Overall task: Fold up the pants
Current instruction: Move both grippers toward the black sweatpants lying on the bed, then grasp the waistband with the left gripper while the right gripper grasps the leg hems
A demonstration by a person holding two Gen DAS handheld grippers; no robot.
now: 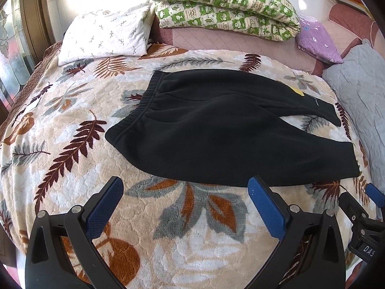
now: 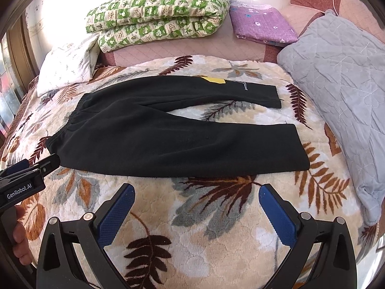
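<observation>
The left gripper has its blue-padded fingers spread wide and empty, hovering above the leaf-patterned plush blanket just short of the near edge of the garment. The right gripper is likewise wide apart with nothing between its pads, poised near the same edge further toward the cuffs. The black fleece pants lie flat on the blanket, waistband to the left, both legs running right and slightly splayed, with a yellow patch on the far leg. No fold looks made, so this reads as the approach to a first grasp. The next move probably calls for both grippers to drop onto the near leg's edge, pinch the cloth and carry it over the far leg. A person's hand, seemingly holding the left tool's handle, shows at the right view's edge, though it is partly cut off.
</observation>
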